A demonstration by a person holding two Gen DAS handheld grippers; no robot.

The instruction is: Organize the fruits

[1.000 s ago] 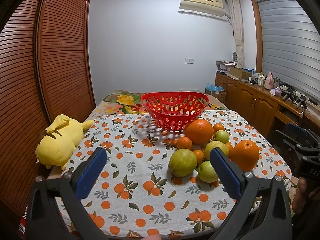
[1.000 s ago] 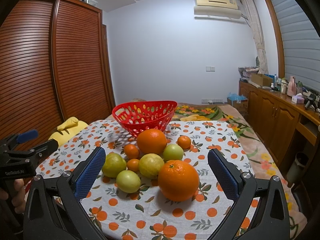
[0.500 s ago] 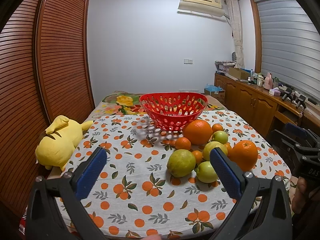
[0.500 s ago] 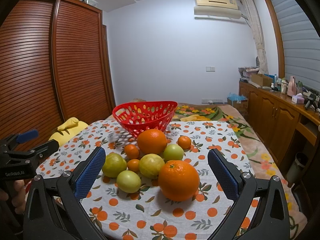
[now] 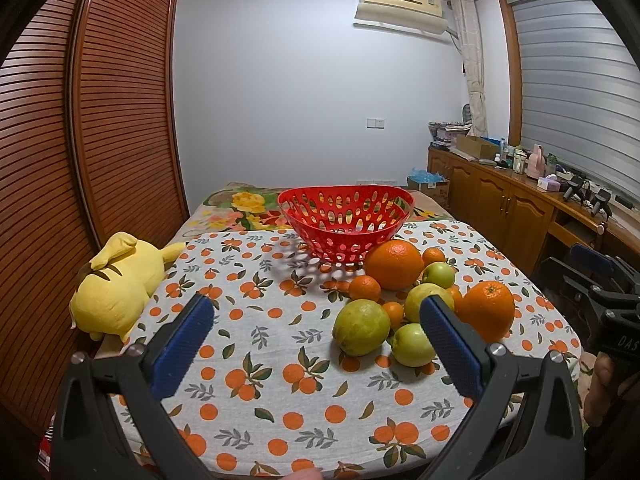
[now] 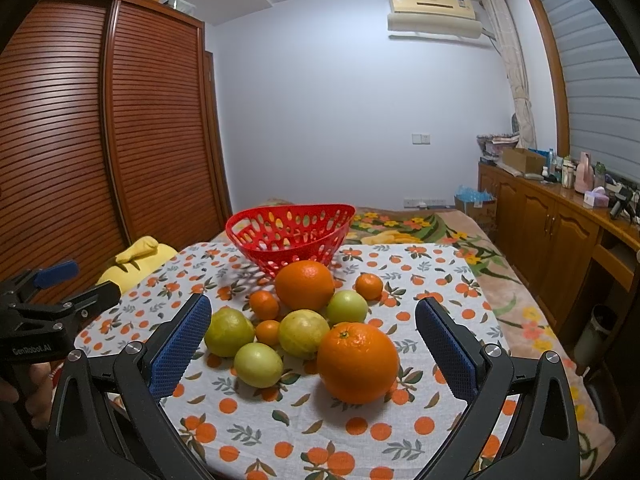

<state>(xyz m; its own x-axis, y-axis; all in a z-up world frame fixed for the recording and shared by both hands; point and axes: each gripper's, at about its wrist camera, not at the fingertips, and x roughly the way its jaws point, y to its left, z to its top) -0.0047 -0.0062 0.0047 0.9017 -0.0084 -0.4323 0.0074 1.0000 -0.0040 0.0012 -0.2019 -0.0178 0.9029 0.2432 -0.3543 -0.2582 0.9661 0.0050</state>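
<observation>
A red perforated basket (image 5: 346,222) stands empty at the far side of the table; it also shows in the right wrist view (image 6: 291,234). In front of it lies a cluster of fruit: two big oranges (image 6: 357,362) (image 6: 305,285), small tangerines (image 6: 264,305), yellow-green citrus (image 6: 229,332) and green fruits (image 6: 258,364). In the left wrist view the cluster sits right of centre (image 5: 362,327). My left gripper (image 5: 316,328) is open and empty, above the near tablecloth. My right gripper (image 6: 314,330) is open and empty, facing the cluster from the near side.
A yellow plush toy (image 5: 118,280) lies at the table's left edge. The tablecloth (image 5: 256,344) has an orange print. A wooden slatted wardrobe (image 5: 80,140) stands left, a cabinet with bottles (image 5: 516,200) right. The other gripper shows at each view's side (image 6: 36,320).
Both views barely shift; the left gripper has edged slightly, so the fruit sits a little lower-left. Nothing was taken hold of or moved.
</observation>
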